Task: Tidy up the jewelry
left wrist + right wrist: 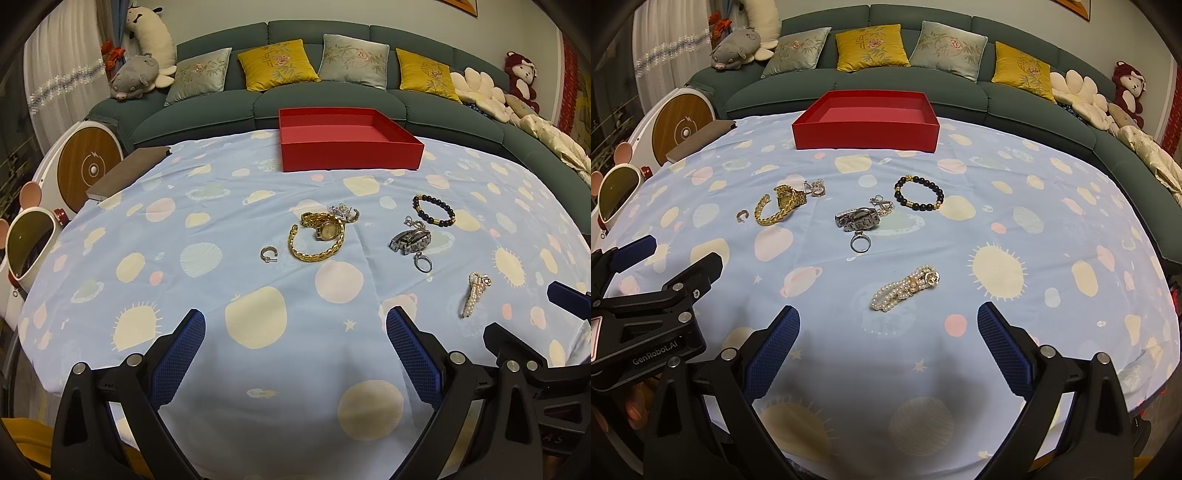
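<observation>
Red and empty, the box [866,127] stood at the table's far side; the jewelry, like the pearl bracelet [905,286], lay scattered before it. The left gripper [295,343] and the right gripper [888,339] were both wide apart, holding nothing.

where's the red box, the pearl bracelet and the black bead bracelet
red box [866,138], right wrist view, on its front wall
pearl bracelet [905,287], right wrist view, on the middle strands
black bead bracelet [925,206], right wrist view, on its near beads
</observation>
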